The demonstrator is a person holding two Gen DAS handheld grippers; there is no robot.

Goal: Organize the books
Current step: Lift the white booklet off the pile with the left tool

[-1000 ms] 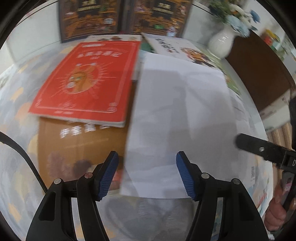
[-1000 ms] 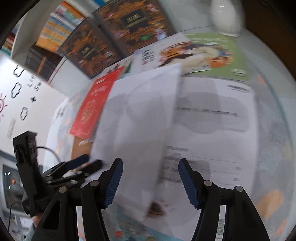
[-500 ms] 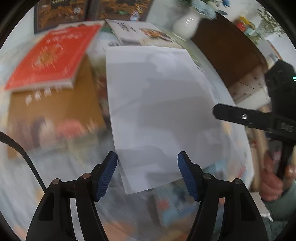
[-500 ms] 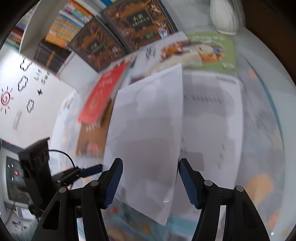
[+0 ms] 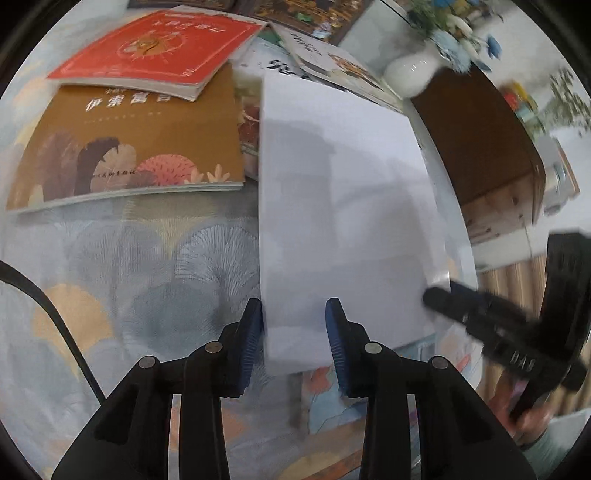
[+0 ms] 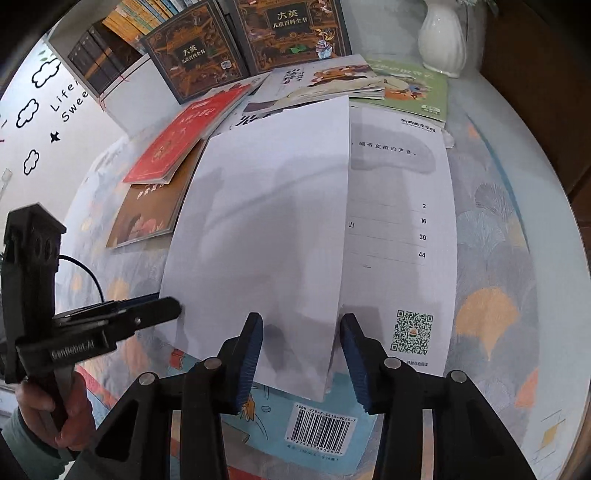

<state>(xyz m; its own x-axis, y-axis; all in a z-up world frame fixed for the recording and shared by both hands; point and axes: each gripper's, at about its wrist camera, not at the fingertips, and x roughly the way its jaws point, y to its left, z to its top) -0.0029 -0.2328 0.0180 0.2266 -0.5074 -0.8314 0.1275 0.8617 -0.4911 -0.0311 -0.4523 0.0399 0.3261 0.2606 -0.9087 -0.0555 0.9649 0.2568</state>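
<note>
- While books lie scattered unsorted, brown book (image 5: 125,144) under red book (image 5: 155,48), sorting looks barely begun.
- Left gripper (image 5: 293,343) closing narrow, white page (image 5: 343,221) between its pads.
- Right gripper (image 6: 301,354) closing narrow around same raised page of open book (image 6: 399,229).
- Only right view shows printed contents, barcode, shelf.

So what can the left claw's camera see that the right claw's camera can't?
Only the left camera shows the flowers in the white vase and the brown cabinet. Only the right camera shows the barcode, the square code, the page numbers and the green book. Both show the lifted white page, the red book, the brown book and the flowery tablecloth.
</note>
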